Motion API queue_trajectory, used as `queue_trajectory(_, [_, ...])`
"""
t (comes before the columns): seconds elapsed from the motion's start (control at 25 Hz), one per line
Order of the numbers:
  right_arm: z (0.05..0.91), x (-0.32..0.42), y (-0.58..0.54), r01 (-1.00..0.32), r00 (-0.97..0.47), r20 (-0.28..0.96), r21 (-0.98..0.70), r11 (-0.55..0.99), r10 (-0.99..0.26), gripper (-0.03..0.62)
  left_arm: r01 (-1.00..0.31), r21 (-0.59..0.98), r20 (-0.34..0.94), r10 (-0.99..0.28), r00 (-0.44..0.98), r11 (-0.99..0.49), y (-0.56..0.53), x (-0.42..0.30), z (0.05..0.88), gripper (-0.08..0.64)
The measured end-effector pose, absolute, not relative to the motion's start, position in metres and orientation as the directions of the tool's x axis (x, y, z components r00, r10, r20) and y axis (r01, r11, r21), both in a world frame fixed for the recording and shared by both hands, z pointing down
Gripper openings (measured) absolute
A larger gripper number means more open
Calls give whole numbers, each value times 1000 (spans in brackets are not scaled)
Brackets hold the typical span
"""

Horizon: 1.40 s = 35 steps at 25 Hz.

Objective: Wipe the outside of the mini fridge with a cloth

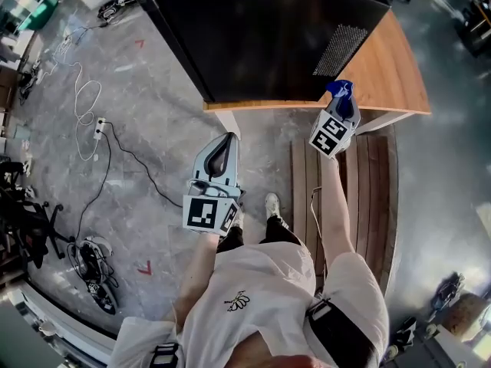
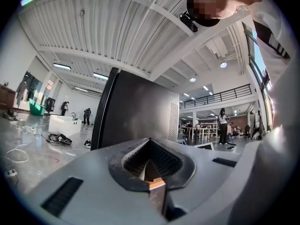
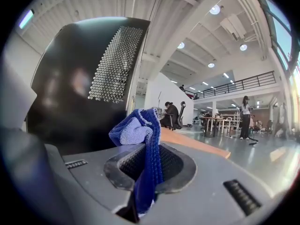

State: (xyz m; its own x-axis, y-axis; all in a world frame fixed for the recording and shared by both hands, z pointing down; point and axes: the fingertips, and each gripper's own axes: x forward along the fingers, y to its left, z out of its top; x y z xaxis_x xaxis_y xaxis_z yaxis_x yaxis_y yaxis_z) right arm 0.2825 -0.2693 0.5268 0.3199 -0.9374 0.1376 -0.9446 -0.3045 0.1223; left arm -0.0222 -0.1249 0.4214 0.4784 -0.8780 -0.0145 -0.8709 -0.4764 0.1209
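The black mini fridge [image 1: 261, 29] stands on a wooden platform [image 1: 395, 71], with a perforated vent panel [image 1: 341, 49] on the side nearest my right gripper. My right gripper [image 1: 343, 98] is shut on a blue cloth [image 1: 341, 90], held just in front of the fridge's lower corner by the vent. In the right gripper view the blue cloth [image 3: 139, 131] bunches above the jaws, close to the fridge [image 3: 65, 97] and vent panel [image 3: 115, 62]; whether it touches is unclear. My left gripper [image 1: 228, 139] is shut and empty, low over the floor, pointing at the fridge [image 2: 136, 111].
Cables [image 1: 84, 102] and a power strip [image 1: 98, 126] lie on the floor at left, with a chair base [image 1: 34, 232] further left. A slatted wooden bench [image 1: 376, 190] runs beside my right leg. People [image 2: 222, 125] stand far off in the hall.
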Motion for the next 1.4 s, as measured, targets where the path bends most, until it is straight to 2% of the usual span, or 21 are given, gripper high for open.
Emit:
queue_trajectory(0.12, [529,289,-265,-942,327,143,124,-311,-934,61,-877,125,-11,-884,467,-465,-127,-24,424,5])
queue_trajectory(0.28, [546,262,-242,-964,261,198,7,-264,-945,61,-888,131,-10,-896,444,-441,-128,-30,425,5])
queue_trajectory(0.6, [572,59,-234,-990,-130,222,-75,116,-966,61,-917,135,2,-925,380,-376,-130,-73,435,5])
queue_trajectory(0.8, [564,-42,-254,-959,-282,177,-62,275,-943,61,-935,117,20,-941,339,-335,-122,-99,442,5])
queue_trajectory(1.16, [570,-124,-271,-930,-364,185,-19,367,-913,61,-956,128,51,-961,273,-265,-109,-138,455,5])
queue_trajectory(1.4, [574,-125,-285,-928,-357,188,43,371,-915,61,-956,133,52,-962,269,-260,-108,-138,457,5])
